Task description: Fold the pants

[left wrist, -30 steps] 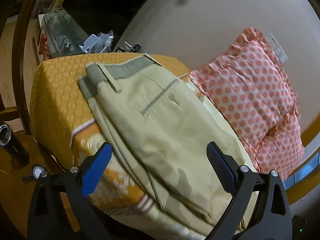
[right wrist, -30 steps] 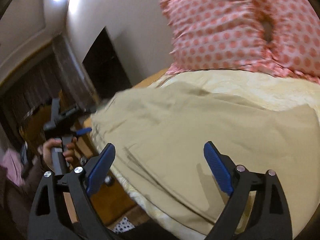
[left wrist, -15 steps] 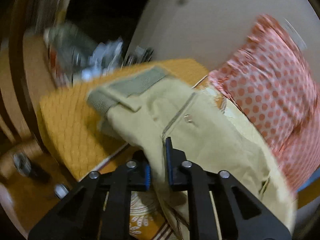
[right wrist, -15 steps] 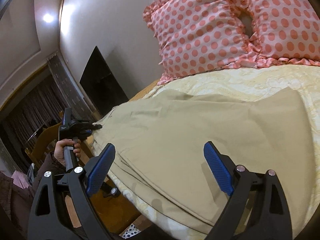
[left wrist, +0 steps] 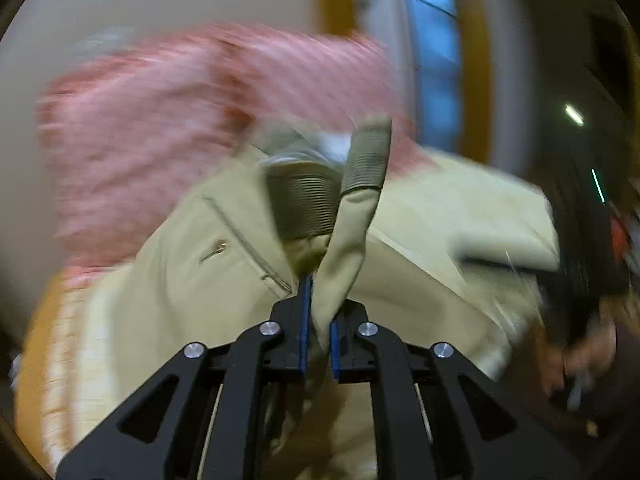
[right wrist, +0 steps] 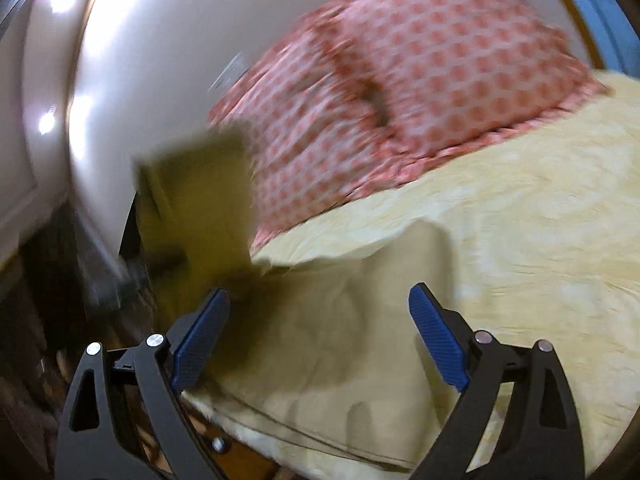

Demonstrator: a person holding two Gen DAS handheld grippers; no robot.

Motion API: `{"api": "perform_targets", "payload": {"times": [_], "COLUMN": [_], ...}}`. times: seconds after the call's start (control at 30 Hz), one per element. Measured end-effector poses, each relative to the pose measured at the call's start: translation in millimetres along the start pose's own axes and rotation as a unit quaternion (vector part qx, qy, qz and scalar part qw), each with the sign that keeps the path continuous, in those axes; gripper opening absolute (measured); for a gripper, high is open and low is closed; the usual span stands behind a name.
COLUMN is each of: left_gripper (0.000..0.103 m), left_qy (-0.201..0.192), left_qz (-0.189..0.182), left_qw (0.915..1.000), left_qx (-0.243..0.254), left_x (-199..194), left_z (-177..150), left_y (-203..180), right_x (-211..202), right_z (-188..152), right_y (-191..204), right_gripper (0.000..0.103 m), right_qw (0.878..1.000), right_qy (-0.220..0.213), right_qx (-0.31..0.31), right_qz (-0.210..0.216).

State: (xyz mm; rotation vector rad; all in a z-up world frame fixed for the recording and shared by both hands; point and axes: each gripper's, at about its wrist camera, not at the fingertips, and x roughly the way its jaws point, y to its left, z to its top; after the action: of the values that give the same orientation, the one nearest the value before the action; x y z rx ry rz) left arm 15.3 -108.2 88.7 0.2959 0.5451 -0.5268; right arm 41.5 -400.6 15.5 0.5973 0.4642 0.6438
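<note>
At twelve o'clock of the left claw (left wrist: 318, 320), clenched khaki cotton pants (left wrist: 224, 280) may slip from their thin pinch; right claw (right wrist: 316, 340) gapes released.

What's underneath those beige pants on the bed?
Under the pants lies a pale yellow bedspread, showing beside and past them. Whatever sits directly beneath the cloth is covered, so I cannot tell.

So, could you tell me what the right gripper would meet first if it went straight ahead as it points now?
Most likely the pants: the open right gripper points at khaki cloth lying on the bed. Depth is unclear, and the pillow sits farther back.
</note>
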Motion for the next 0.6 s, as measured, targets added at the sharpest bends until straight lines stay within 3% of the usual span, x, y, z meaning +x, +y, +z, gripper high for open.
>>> {"api": "perform_targets", "payload": {"times": [0.1, 0.17, 0.27, 0.33, 0.4, 0.47, 0.53, 0.6], "left_gripper": [0.009, 0.014, 0.033, 0.063, 0.064, 0.064, 0.061, 0.061], "left_qy": [0.074, 0.070, 0.039, 0.000, -0.021, -0.009, 0.019, 0.049], "left_qz": [-0.028, -0.016, -0.054, -0.067, -0.049, -0.015, 0.002, 0.008], "left_qw": [0.9962, 0.9962, 0.9976, 0.9975, 0.9952, 0.9892, 0.9743, 0.9610], "left_qx": [0.036, 0.048, 0.019, -0.024, -0.082, -0.146, -0.225, -0.272], "left_x": [42.5, 39.8, 4.1, -22.9, -42.0, -42.2, -28.8, -11.8], "left_z": [-27.9, -38.9, -38.4, -30.4, -24.9, -28.7, -40.5, -53.1], "left_y": [-37.7, -45.1, -28.6, -6.7, 37.6, 85.2, 140.4, 181.0], "right_x": [-7.6, -1.9, 22.8, 41.0, 63.6, 78.6, 88.1, 98.9], "right_z": [7.3, 13.3, 19.1, 19.1, 18.7, 17.4, 19.7, 22.5], "right_y": [-21.3, -26.9, -29.7, -33.1, -38.9, -45.3, -44.4, -45.1], "right_gripper": [0.094, 0.094, 0.093, 0.091, 0.085, 0.079, 0.079, 0.077], "right_qw": [0.999, 0.998, 0.996, 0.995, 0.991, 0.987, 0.986, 0.984], "right_qy": [-0.002, 0.017, 0.059, 0.086, 0.120, 0.143, 0.149, 0.162], "right_qx": [0.045, 0.060, 0.060, 0.056, 0.050, 0.052, 0.037, 0.031], "right_qz": [-0.011, 0.005, 0.013, 0.001, -0.029, -0.054, -0.069, -0.073]}}
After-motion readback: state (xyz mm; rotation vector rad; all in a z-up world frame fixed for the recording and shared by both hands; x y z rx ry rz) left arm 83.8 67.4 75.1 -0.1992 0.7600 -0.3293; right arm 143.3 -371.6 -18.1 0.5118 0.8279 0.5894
